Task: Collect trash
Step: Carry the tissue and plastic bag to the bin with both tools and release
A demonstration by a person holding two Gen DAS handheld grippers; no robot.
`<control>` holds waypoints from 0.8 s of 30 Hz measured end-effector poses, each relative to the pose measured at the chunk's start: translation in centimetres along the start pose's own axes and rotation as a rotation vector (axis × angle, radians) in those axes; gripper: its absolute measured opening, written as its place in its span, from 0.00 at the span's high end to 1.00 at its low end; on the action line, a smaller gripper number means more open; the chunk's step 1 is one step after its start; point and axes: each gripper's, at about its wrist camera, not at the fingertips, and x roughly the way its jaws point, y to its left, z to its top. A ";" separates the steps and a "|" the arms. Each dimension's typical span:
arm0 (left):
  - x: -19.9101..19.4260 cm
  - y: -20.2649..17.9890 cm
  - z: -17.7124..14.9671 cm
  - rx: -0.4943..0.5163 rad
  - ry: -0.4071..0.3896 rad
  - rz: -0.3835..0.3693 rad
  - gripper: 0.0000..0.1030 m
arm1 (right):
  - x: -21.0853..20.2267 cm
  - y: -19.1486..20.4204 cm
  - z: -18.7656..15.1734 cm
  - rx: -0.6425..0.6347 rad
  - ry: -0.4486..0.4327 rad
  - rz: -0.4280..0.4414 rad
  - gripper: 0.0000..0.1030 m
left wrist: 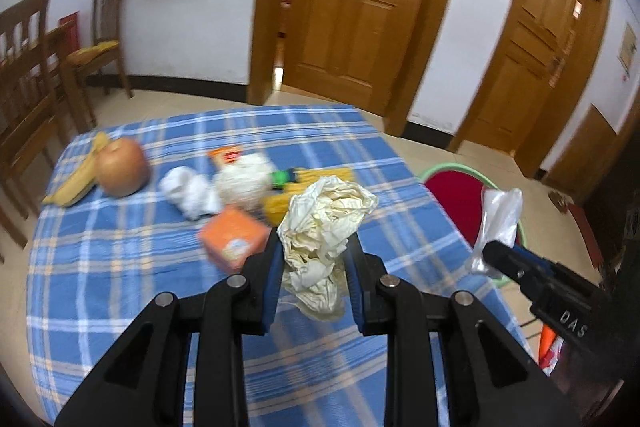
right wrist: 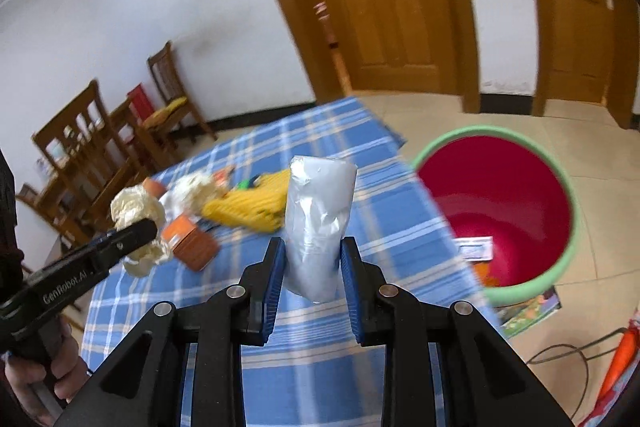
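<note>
Counter (left wrist: 120, 287) under the blue checked cloth is carrying the leftovers: an apple (left wrist: 122, 167), a banana peel (left wrist: 78, 179), a corn packet (left wrist: 316, 179), an orange box (left wrist: 234, 237) and a white tissue wad (left wrist: 188, 193). Beside it on the floor, the green-rimmed red bin (right wrist: 500, 211) is standing open. My left gripper (left wrist: 314, 261) is clenching crumpled cream paper (left wrist: 324, 223) above the cloth, and my right gripper (right wrist: 314, 267) is grasping an upright clear plastic bag (right wrist: 320, 223) near the bin
</note>
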 end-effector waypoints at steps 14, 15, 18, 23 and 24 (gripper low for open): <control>3.5 -8.7 1.4 0.122 0.033 -0.102 0.72 | -2.5 -7.1 0.5 0.108 -0.081 -0.062 0.72; 3.8 -9.2 1.4 0.128 0.036 -0.108 0.72 | -2.5 -7.7 0.5 0.116 -0.084 -0.066 0.72; 4.5 -10.7 1.5 0.148 0.047 -0.120 0.72 | -2.5 -9.1 0.5 0.140 -0.089 -0.077 0.72; 6.7 -13.3 1.8 0.180 0.074 -0.136 0.73 | -2.1 -11.8 0.4 0.185 -0.087 -0.090 0.72; 7.2 -13.8 1.8 0.186 0.079 -0.143 0.72 | -1.9 -12.4 0.3 0.196 -0.085 -0.093 0.72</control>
